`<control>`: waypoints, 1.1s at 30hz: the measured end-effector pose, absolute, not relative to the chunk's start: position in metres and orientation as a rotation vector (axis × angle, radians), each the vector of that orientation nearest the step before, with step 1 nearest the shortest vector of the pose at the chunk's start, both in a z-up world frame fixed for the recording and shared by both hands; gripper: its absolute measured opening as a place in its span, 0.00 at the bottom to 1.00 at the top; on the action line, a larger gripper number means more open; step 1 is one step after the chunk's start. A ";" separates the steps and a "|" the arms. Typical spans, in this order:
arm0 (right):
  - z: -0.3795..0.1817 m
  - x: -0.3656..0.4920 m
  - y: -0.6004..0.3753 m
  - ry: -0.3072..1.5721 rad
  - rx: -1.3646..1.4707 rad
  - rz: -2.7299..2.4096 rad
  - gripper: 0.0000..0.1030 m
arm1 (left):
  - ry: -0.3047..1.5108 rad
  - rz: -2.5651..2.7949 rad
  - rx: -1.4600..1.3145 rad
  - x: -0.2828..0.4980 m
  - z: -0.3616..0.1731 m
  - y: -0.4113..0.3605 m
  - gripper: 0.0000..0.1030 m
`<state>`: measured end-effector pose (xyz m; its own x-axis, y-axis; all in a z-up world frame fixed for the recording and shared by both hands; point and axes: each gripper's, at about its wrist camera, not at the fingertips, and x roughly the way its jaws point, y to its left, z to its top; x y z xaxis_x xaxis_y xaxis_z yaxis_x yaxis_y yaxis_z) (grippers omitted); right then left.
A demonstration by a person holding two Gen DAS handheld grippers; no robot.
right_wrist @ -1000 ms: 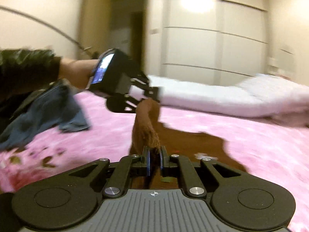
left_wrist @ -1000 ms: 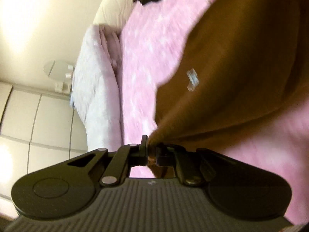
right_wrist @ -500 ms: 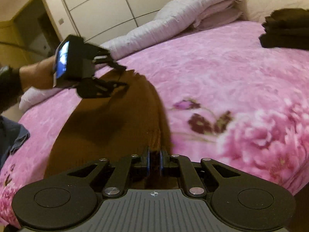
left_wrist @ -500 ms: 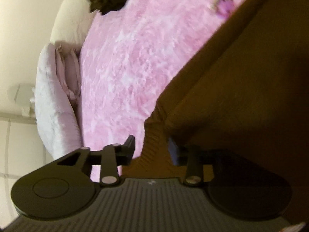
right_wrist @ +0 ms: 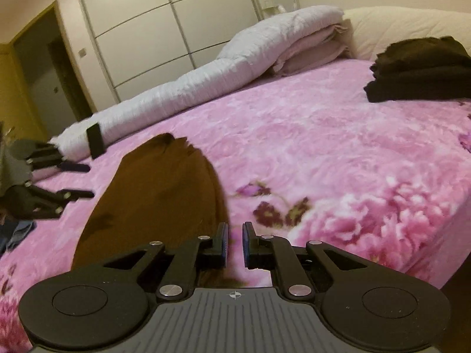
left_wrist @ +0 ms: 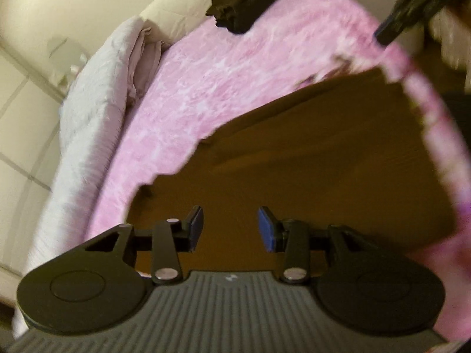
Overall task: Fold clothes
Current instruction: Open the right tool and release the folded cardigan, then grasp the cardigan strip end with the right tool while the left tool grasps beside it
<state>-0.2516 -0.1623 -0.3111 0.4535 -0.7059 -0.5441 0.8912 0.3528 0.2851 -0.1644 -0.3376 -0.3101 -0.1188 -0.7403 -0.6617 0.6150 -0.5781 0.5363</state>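
Observation:
A brown knit garment (left_wrist: 309, 161) lies folded and flat on the pink floral bedspread (left_wrist: 235, 67). My left gripper (left_wrist: 230, 228) is open and empty just above the garment's near end. In the right wrist view the garment (right_wrist: 159, 188) lies to the left of my right gripper (right_wrist: 234, 242), which is open a little and empty at the garment's near right edge. The left gripper (right_wrist: 76, 181) shows open at the far left of that view. The right gripper (left_wrist: 412, 3) shows blurred at the top right of the left wrist view.
A stack of folded dark clothes (right_wrist: 418, 67) sits at the head of the bed by a cream pillow (right_wrist: 406, 26). A rolled white duvet (right_wrist: 206, 79) runs along the far side. Blue denim clothing (right_wrist: 17, 232) lies at the left edge. White wardrobe doors (right_wrist: 176, 29) stand behind.
Both grippers have let go of the brown garment, which now lies flat on the bed. The left opened first and drew back; the right has just opened.

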 end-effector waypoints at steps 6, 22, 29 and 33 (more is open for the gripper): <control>-0.312 -0.234 -0.151 0.483 0.543 -1.039 0.09 | -0.002 -1.893 1.042 -0.189 -0.317 -0.260 0.42; -0.317 -0.222 -0.167 0.541 0.472 -0.953 0.74 | -0.184 -1.739 1.167 -0.264 -0.375 -0.233 0.37; -0.328 -0.214 -0.200 0.551 0.581 -0.910 0.19 | -0.200 -1.700 1.169 -0.258 -0.380 -0.230 0.14; -0.320 -0.216 -0.200 0.543 0.577 -0.900 0.07 | -0.159 -1.722 1.098 -0.247 -0.363 -0.228 0.07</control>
<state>-0.2159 -0.1998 -0.3205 0.5110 -0.5604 -0.6518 0.8379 0.4939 0.2323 -0.2471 -0.2275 -0.3634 -0.0404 -0.8072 -0.5888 0.6861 -0.4508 0.5710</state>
